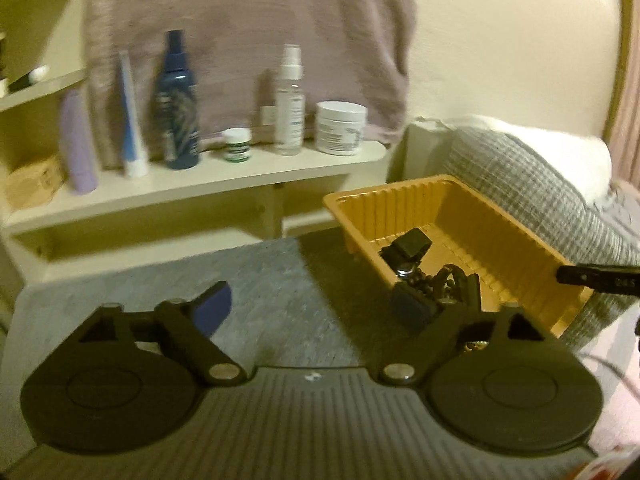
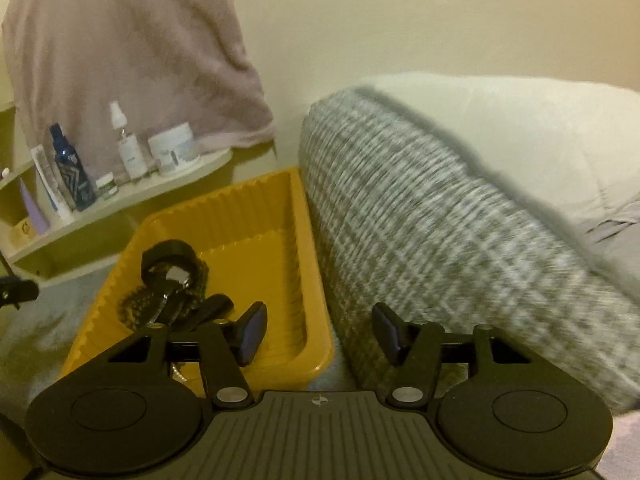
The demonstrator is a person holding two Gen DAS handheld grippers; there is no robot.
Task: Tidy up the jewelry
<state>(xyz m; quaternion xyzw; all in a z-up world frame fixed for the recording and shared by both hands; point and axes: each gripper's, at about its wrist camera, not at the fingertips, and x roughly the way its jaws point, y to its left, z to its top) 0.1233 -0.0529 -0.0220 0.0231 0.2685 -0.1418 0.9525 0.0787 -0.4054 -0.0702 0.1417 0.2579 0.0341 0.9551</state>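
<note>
An orange plastic tray stands on the grey table; it also shows in the right wrist view. Inside lies a dark pile of jewelry: a black watch with its strap and beaded chains, seen again in the right wrist view. My left gripper is open and empty, its right finger at the tray's near wall. My right gripper is open and empty, above the tray's right corner beside the pillow. Its tip shows at the left wrist view's right edge.
A cream shelf behind the table carries bottles, tubes and jars, such as a blue bottle. A mauve cloth hangs above it. A grey checked pillow presses against the tray's right side. The grey table lies left of the tray.
</note>
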